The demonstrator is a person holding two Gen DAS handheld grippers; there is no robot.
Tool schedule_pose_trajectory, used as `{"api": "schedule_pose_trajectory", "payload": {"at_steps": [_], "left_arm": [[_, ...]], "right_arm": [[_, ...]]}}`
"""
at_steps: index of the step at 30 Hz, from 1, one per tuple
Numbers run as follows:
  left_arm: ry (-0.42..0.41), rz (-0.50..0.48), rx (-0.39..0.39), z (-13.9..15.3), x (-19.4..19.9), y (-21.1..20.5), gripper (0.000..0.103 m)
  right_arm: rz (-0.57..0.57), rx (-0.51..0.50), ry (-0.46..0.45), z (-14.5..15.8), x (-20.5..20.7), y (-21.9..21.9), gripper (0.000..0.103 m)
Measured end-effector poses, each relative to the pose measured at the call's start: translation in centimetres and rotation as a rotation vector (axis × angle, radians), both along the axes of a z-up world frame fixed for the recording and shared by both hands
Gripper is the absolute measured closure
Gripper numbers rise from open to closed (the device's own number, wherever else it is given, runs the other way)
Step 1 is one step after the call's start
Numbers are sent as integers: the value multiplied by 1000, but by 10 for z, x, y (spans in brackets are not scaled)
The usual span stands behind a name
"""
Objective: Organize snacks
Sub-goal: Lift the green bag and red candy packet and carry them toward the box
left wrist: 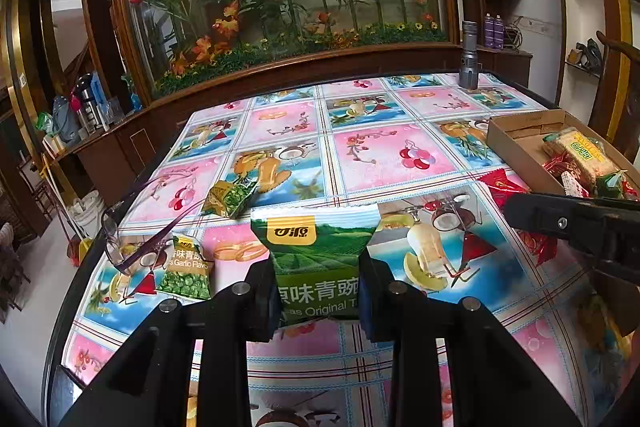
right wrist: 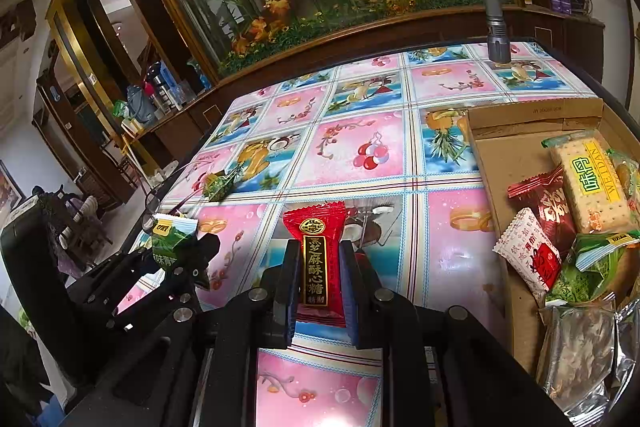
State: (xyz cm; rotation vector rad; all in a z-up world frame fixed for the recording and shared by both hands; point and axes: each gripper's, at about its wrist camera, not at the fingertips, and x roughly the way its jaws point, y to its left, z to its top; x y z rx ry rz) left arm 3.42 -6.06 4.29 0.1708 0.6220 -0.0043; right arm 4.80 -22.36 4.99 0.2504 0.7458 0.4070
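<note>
Right wrist view shows the right gripper [right wrist: 320, 279] squeezing a red candy [right wrist: 318, 259] near the box [right wrist: 504, 163] on the right, while the left gripper [left wrist: 320, 287] squeezes a green pea bag [left wrist: 316, 259], which could slip and fall because only its edges are pinched.

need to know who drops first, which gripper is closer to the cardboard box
Right. The right gripper, shut on the red candy, sits just beside the cardboard box. The left gripper, holding the green pea packet, is farther off, beyond it.
</note>
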Motion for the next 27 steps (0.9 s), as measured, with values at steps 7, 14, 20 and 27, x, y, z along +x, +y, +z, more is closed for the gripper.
{"api": "schedule_pose_trajectory", "payload": {"at_steps": [7,14,20,27], "left_arm": [[-17,0,16,1,-2,-1,74],[-24,-2,21,2,-4,-3,74],[-26,-2,22,3,-5,-3,74],[-28,-8,14,6,-6,-4,74]], "right_arm": [[-2,3,-3,1,0,-1,82],[-3,3,-5,2,0,-1,82],[-8,12,-8,5,-1,-3,82],[-34,49,-23,12,-3,-17,82]]}}
